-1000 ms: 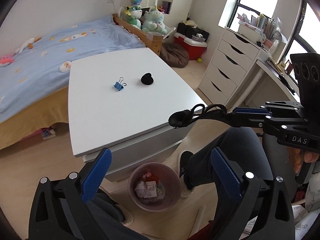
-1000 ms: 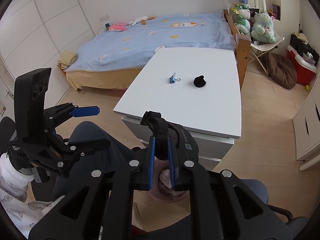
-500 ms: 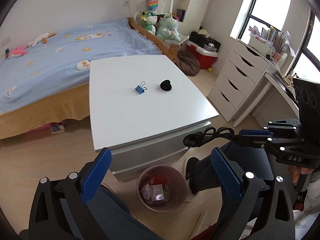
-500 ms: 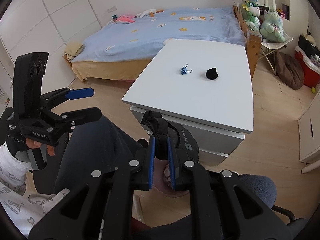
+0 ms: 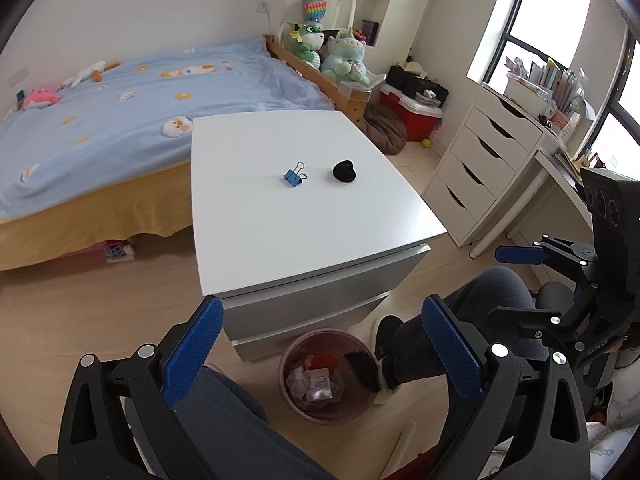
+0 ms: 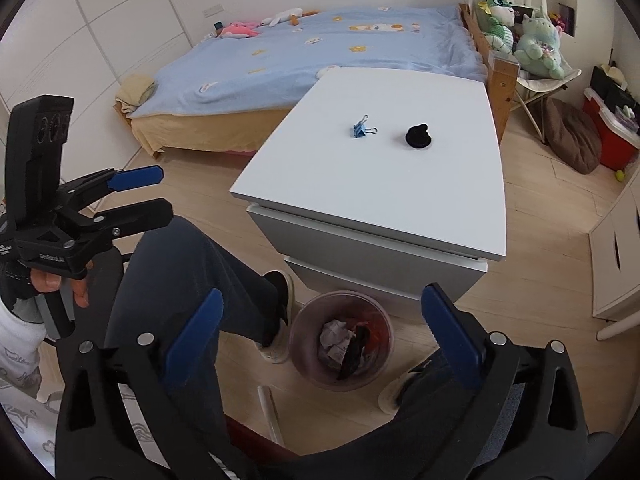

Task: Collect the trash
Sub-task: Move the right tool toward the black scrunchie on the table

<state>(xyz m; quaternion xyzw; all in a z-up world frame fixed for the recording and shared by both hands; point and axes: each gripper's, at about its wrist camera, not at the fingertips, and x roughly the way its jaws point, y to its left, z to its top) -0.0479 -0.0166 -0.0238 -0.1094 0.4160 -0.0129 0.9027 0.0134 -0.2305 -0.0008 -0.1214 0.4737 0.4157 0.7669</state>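
A pink trash bin (image 5: 327, 376) stands on the floor in front of the white table (image 5: 304, 224); it also shows in the right wrist view (image 6: 344, 346). It holds crumpled paper, red bits and a black strap (image 6: 354, 350). On the table lie a blue binder clip (image 5: 294, 176) and a black round object (image 5: 344, 171). My left gripper (image 5: 320, 348) is open and empty above the bin. My right gripper (image 6: 320, 328) is open and empty above the bin. It shows in the left wrist view (image 5: 520, 280) too.
A bed with a blue cover (image 5: 120, 96) stands behind the table. A white drawer unit (image 5: 480, 168) is at the right. The person's legs (image 6: 208, 272) and feet are beside the bin. A white tube (image 6: 272, 416) lies on the floor.
The right gripper has opened and let go of the black strap, which now lies in the bin. Both grippers have pulled back from the table.
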